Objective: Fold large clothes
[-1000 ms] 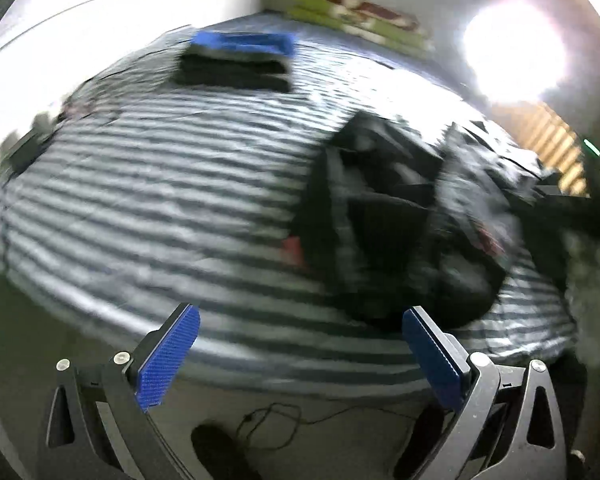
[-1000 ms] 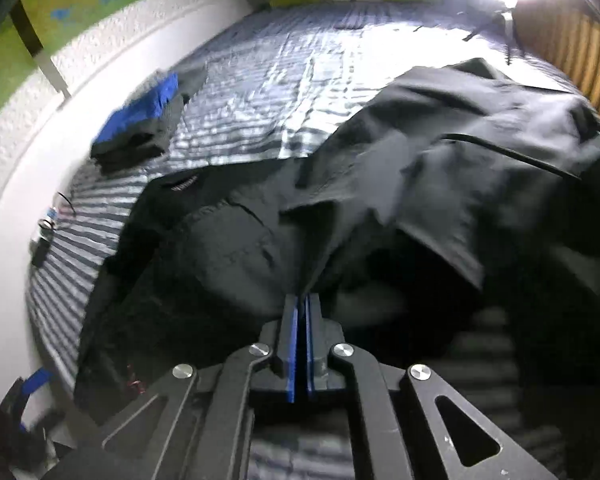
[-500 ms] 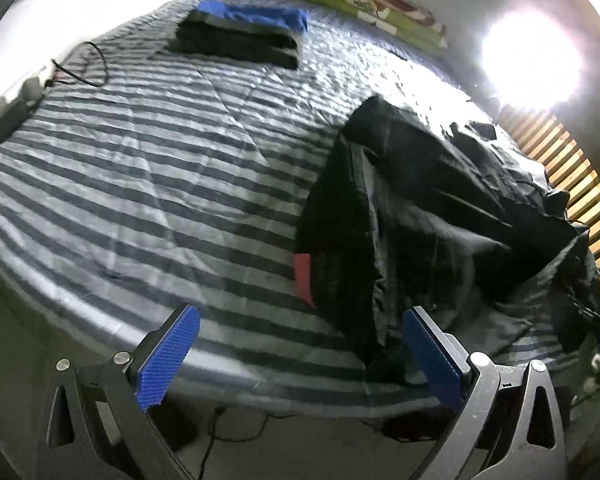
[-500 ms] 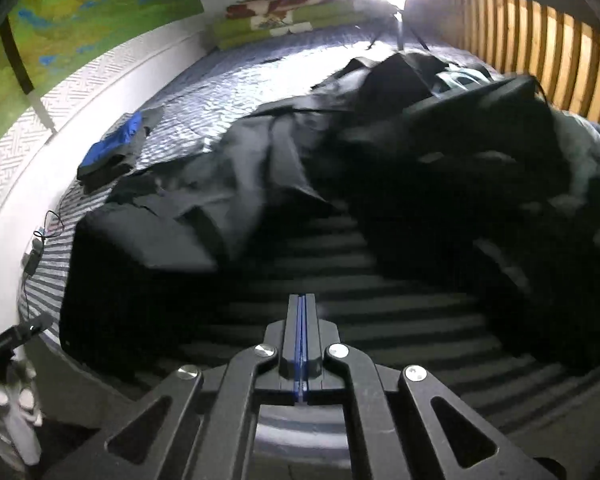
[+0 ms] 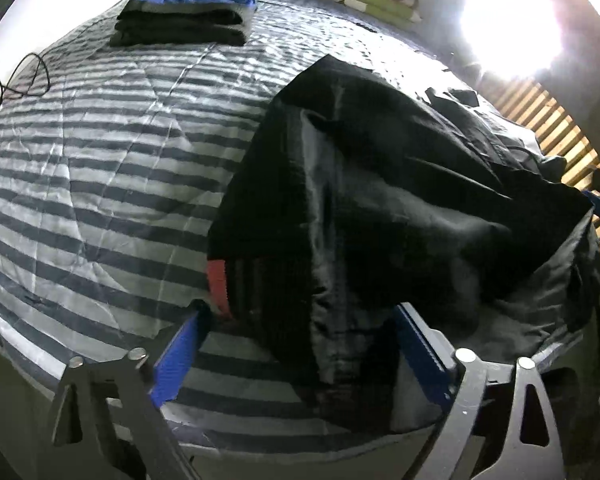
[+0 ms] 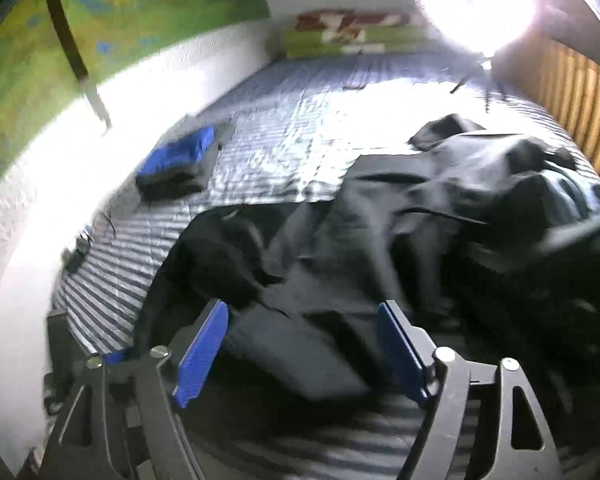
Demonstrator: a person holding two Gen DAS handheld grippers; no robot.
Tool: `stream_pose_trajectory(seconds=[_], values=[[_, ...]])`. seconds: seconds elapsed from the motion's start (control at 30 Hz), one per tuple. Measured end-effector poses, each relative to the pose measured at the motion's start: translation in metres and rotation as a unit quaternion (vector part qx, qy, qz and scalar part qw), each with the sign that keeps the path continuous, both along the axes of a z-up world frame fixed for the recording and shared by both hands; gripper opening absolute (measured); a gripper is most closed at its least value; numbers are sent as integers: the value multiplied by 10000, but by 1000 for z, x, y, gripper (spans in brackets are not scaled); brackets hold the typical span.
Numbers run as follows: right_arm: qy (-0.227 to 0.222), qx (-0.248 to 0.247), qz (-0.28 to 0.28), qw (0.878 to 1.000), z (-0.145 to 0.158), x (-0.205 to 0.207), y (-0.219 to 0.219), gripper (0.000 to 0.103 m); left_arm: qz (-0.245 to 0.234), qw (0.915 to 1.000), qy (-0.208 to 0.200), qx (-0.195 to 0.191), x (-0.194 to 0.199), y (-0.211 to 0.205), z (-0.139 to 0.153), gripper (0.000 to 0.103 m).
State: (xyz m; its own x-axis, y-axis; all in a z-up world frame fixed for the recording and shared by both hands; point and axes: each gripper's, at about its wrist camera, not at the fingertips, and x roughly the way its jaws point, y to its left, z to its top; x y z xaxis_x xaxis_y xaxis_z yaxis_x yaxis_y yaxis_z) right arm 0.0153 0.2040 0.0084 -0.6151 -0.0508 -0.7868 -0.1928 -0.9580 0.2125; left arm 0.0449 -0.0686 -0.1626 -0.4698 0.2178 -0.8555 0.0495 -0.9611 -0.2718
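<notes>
A: In the left wrist view the left gripper [image 5: 296, 354] points down at the near edge of the striped bedspread [image 5: 100, 168]. Its blue pads [image 5: 178, 354] stand wide apart and the jaws are closing. The lower hem of the black garment [image 5: 380, 208] lies between them, but neither pad presses on it.

B: And where is that garment on the bed?

A: It spreads from the centre out towards three o'clock, rumpled, and runs down to six o'clock. A red tab [image 5: 218, 284] shows at its left edge, near seven o'clock of the cloth. Only this view shows that tab.

B: The right wrist view is blurred. The right gripper [image 6: 304, 354] has its blue pads [image 6: 202, 354] apart and the jaws are opening. Dark cloth from the black garment [image 6: 440, 220] lies below and between them, and I cannot see either pad gripping it.

A: What does your view give that mine lacks?

B: A green and blue wall hanging [image 6: 140, 4] at eleven o'clock, above the white wall.

A: Both views show the folded stack of dark and blue clothes [image 5: 188, 16] at eleven o'clock on the bedspread, well apart from the garment. In yours it sits at nine o'clock [image 6: 180, 168].

B: Both also show the green patterned pillows [image 6: 340, 36] at twelve o'clock and the bright lamp [image 6: 476, 4] at one o'clock.
</notes>
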Motion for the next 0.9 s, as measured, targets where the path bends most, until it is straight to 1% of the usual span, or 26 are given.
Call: stream_pose_trajectory(seconds=[0.03, 0.07, 0.1, 0.13, 0.17, 0.2, 0.23, 0.27, 0.3, 0.33, 0.37, 0.43, 0.5, 0.53, 0.6, 0.67, 0.77, 0.8, 0.87, 0.9], values=[[-160, 127, 33, 9998, -6, -9, -8, 74, 16, 10000, 34, -40, 2, -2, 4, 93], [-431, 409, 138, 9981, -20, -24, -20, 74, 47, 9999, 83, -82, 4, -5, 8, 93], [-547, 620, 209, 9964, -27, -28, -26, 74, 102, 9998, 129, -118, 6, -11, 12, 93], [-703, 950, 278, 9926, -37, -32, -33, 74, 149, 9997, 157, -119, 7, -17, 15, 93], [-862, 1250, 356, 9878, -47, -34, -36, 68, 220, 9995, 182, -95, 9, -25, 18, 95], [-930, 1351, 411, 9856, -53, -32, -36, 59, 292, 9994, 189, -67, 11, -34, 20, 96], [-990, 1298, 463, 9855, -57, -27, -32, 33, 379, 9991, 181, -37, 11, -42, 21, 98], [-1069, 1071, 515, 9871, -61, -21, -24, 13, 468, 9988, 166, 10, 12, -51, 20, 99], [-1091, 763, 486, 9899, -61, -13, -13, 8, 540, 9984, 130, 73, 11, -59, 19, 99], [-1063, 632, 402, 9915, -60, -6, -6, 6, 625, 9979, 65, 159, 11, -67, 16, 99], [-936, 528, 238, 9939, -54, 6, 6, 3, 695, 9972, 3, 278, 10, -73, 13, 99], [-749, 467, 39, 9961, -44, 23, 21, 3, 794, 9948, -74, 629, 6, -78, 5, 99], [-605, 269, -171, 9977, -33, 39, 38, 3, 747, 9925, -165, 958, 2, -73, -1, 99], [-546, 178, -268, 9980, -29, 45, 45, 3, 694, 9919, -179, 1044, 0, -67, -3, 99], [-461, 135, -482, 9977, -22, 55, 55, 3, 485, 9930, -155, 1064, -1, -51, -3, 99], [-366, 79, -655, 9971, -18, 60, 65, 3, 130, 9944, -153, 1038, 0, -28, 1, 99], [-386, -32, -735, 9965, -20, 59, 73, 3, -362, 9934, -184, 1072, 9, 5, 8, 99], [-391, -48, -744, 9964, -22, 60, 73, 3, -428, 9929, -205, 1089, 14, 13, 10, 99], [-407, -92, -742, 9964, -23, 59, 73, 3, -426, 9955, -38, 845, 30, 28, 19, 99], [-403, -122, -736, 9964, -23, 60, 73, 3, -543, 9967, 135, 589, 38, 37, 25, 99]])
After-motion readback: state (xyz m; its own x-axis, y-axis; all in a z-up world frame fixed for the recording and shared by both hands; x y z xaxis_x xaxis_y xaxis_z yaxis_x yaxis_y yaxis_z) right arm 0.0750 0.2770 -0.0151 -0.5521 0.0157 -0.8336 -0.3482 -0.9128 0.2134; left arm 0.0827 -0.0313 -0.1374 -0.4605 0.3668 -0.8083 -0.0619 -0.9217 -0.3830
